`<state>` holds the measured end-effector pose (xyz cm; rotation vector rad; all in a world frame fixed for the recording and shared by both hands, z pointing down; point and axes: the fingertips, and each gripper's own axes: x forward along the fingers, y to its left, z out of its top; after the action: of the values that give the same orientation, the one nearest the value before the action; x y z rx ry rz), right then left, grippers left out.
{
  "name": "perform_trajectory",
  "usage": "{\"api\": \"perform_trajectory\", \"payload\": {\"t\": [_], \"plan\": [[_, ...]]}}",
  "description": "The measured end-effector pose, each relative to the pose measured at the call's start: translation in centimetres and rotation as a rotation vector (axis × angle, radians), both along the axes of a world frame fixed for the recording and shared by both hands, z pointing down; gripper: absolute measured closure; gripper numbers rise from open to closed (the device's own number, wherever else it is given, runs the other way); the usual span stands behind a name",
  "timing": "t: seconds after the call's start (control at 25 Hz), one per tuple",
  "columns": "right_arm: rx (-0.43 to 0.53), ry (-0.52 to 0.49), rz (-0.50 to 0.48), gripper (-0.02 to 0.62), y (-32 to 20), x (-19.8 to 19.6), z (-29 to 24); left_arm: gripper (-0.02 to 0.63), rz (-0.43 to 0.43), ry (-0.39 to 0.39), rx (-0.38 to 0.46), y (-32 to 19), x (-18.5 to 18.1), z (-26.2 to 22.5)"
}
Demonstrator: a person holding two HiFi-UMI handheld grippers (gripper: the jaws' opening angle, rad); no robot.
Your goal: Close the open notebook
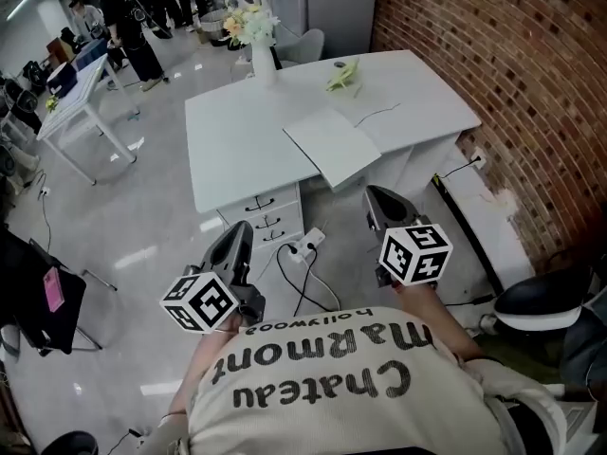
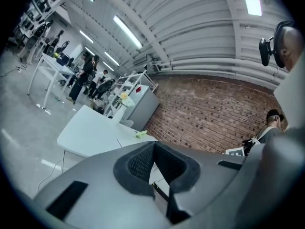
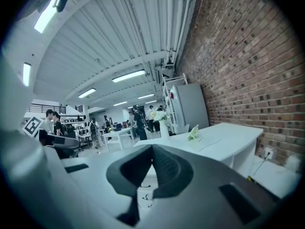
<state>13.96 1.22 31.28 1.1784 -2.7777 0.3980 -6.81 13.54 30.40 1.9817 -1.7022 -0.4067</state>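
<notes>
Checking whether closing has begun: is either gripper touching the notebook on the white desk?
No: in the head view both the left gripper and right gripper hang near the person's body, short of the notebook.
</notes>
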Motion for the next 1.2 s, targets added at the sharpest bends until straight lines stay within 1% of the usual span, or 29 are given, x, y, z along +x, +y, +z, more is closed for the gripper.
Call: {"api": "perform_trajectory", "payload": {"t": [0.12, 0.24, 0.32, 0.4, 0.52, 0.64, 0.72, 0.84, 0.96, 1.08, 1.2], "plan": [[0.021, -0.005, -0.027, 0.591, -3.1, -0.2, -0.7, 0.606, -0.033, -0.009, 0.028, -2.7, -0.1, -0.8], [0.029, -0.004, -0.049, 0.591, -5.9, -0.3, -0.3, 0.606, -0.058, -0.002, 0.041, -5.0, -0.1, -0.7], [0.025, -0.008, -0.055, 0.591, -7.5, -0.1, 0.5, 0.606, -0.065, -0.004, 0.034, -6.1, 0.1, 0.1], [-0.001, -0.013, -0.054, 0.591, -8.8, 0.1, 1.9, 0.606, -0.068, 0.001, 0.013, -6.8, 0.3, 1.3], [-0.086, -0.034, -0.056, 0.591, -9.8, 0.4, 5.0, 0.606, -0.081, 0.044, -0.035, -7.1, 0.4, 3.6], [-0.194, -0.078, -0.062, 0.591, -10.2, 0.3, 8.1, 0.606, -0.106, 0.118, -0.077, -7.1, -0.5, 5.5], [-0.257, -0.085, -0.063, 0.587, -10.5, 0.1, 10.2, 0.606, -0.124, 0.140, -0.101, -7.2, -1.2, 6.7], [-0.331, -0.069, -0.070, 0.541, -10.5, -0.2, 13.6, 0.606, -0.139, 0.131, -0.135, -7.5, -1.8, 8.6], [-0.408, -0.074, -0.074, 0.500, -10.6, -0.7, 16.5, 0.606, -0.120, 0.117, -0.143, -8.5, -1.8, 9.8], [-0.485, -0.097, -0.053, 0.456, -11.8, -1.5, 19.2, 0.606, -0.088, 0.077, -0.149, -10.2, -2.1, 10.6], [-0.542, -0.133, -0.027, 0.430, -13.7, -2.6, 21.7, 0.606, -0.068, 0.033, -0.136, -12.4, -3.3, 11.5]]}}
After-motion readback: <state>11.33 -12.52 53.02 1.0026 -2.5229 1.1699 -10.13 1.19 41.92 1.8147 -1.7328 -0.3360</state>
